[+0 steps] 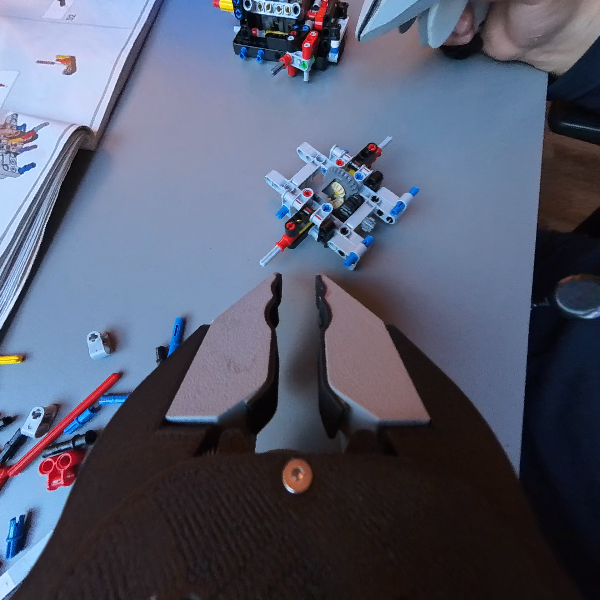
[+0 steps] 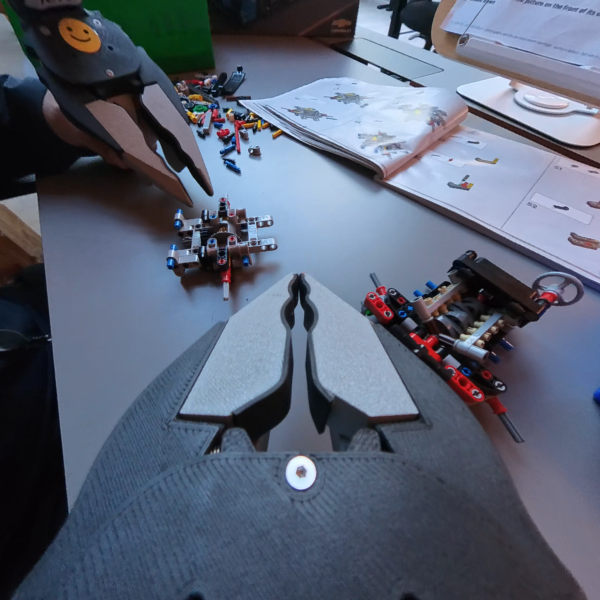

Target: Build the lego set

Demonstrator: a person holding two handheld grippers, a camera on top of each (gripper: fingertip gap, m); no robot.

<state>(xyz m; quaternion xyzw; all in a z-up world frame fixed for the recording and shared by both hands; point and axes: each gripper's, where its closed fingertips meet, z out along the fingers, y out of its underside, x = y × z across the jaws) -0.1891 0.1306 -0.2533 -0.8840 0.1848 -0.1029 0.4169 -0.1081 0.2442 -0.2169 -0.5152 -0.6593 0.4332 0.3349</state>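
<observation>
Tabletop (image 1: 194, 194) is a flat blue-grey. The small model (image 1: 337, 201) in the middle is mostly light grey with blue pegs, red and black bits and a cream gear. The bigger model (image 2: 470, 328) beside it is black, red and tan. Left claw (image 1: 298, 279) is dark brown with ridged lines; its orange smiley sticker (image 2: 79, 35) stands out.

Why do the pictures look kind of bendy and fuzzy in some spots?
Left wrist view: wide lens bends the booklet edge; loose pieces blur near the corner. Right wrist view: small assembly casts a dark shadow; far paper looks soft.
</observation>
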